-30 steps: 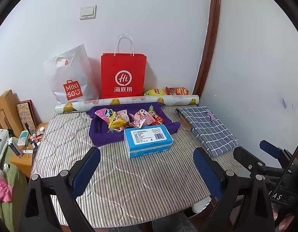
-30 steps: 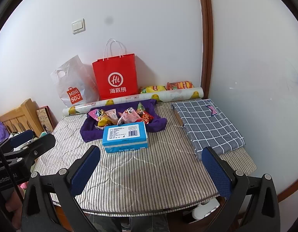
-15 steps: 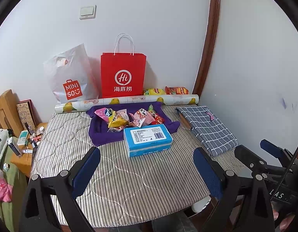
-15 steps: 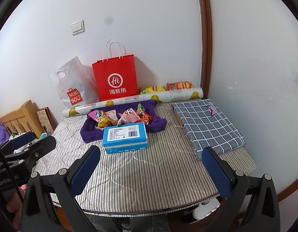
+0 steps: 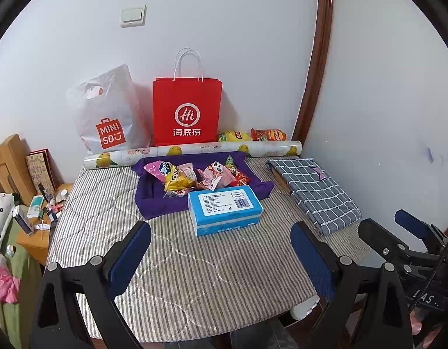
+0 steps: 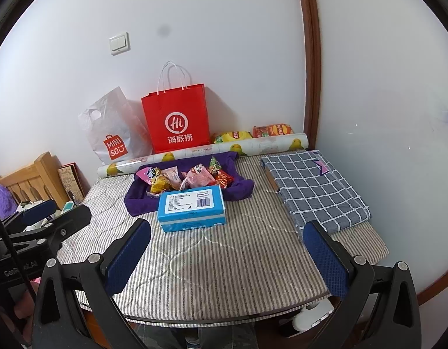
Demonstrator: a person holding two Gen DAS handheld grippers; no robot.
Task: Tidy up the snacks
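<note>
A heap of bright foil snack packets (image 5: 194,174) lay on a crumpled purple cloth (image 5: 154,200) toward the striped table's (image 5: 194,276) far edge, a blue rectangular box (image 5: 224,209) just in front (touching the cloth). The left gripper (image 5: 221,257) and the right gripper (image 6: 226,254) hovered over the near edge, fingers apart and empty.

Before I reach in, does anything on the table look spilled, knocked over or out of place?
Nothing spilled. The snack packets lie in a loose jumble on the purple cloth, with the blue box overlapping its front edge. Two chip bags sit apart behind the paper roll.
</note>
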